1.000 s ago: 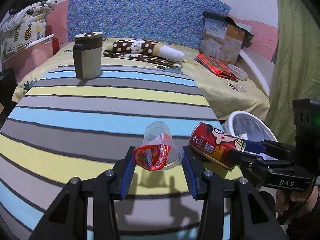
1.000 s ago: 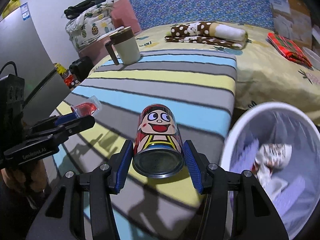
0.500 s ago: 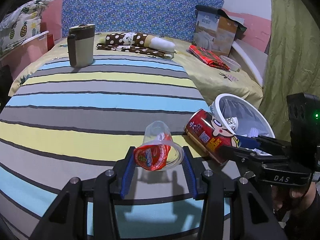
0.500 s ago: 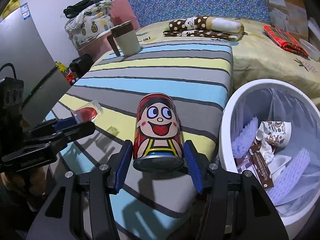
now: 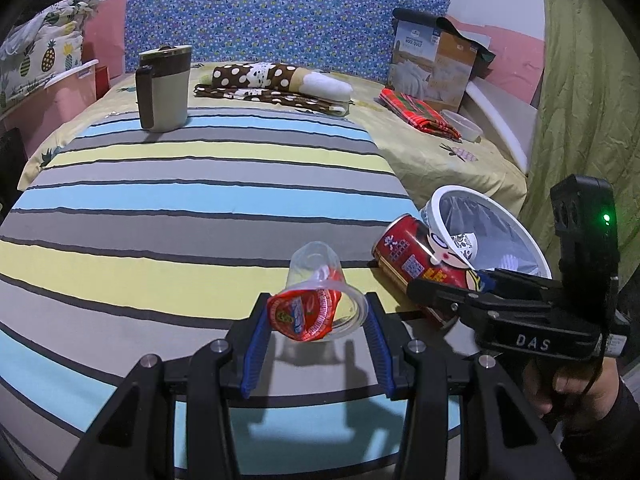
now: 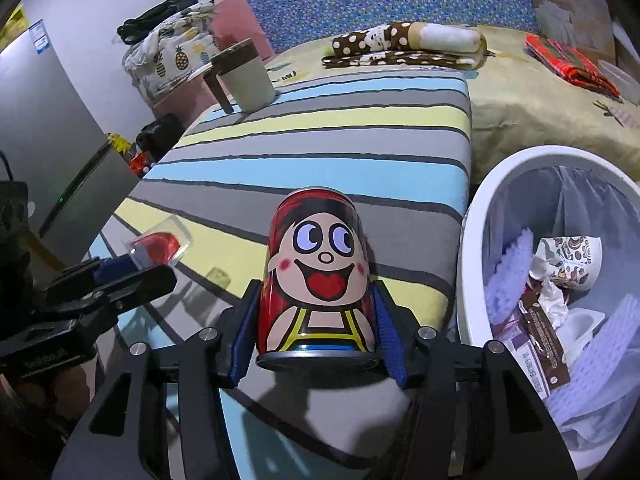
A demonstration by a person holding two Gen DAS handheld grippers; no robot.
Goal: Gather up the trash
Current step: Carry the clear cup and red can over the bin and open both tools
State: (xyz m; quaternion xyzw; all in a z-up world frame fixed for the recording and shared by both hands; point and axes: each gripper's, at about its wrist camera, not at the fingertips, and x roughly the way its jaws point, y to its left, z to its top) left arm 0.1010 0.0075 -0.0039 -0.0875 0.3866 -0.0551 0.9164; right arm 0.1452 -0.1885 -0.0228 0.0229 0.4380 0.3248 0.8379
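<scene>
My left gripper point(image 5: 316, 320) is shut on a clear plastic cup with a peeled red foil lid point(image 5: 314, 300), held above the striped table. The cup also shows in the right wrist view point(image 6: 160, 245). My right gripper point(image 6: 318, 320) is shut on a red cartoon-face can point(image 6: 318, 280), lifted near the table's right edge. The can also shows in the left wrist view point(image 5: 416, 258). A white trash bin point(image 6: 476, 216) with a clear liner stands on the floor right of the table, holding several pieces of trash.
A beige and brown jug point(image 5: 162, 88) stands at the table's far left. Behind it is a bed with a folded polka-dot blanket point(image 5: 276, 84), red plaid cloth point(image 5: 418, 114), a cardboard box point(image 5: 434, 66) and a plastic container point(image 5: 464, 130). A green curtain point(image 5: 580, 100) hangs at right.
Both grippers have risen and pulled back with their loads. The can has tipped more upright and moved closer to the bin, whose inside now shows more fully.
</scene>
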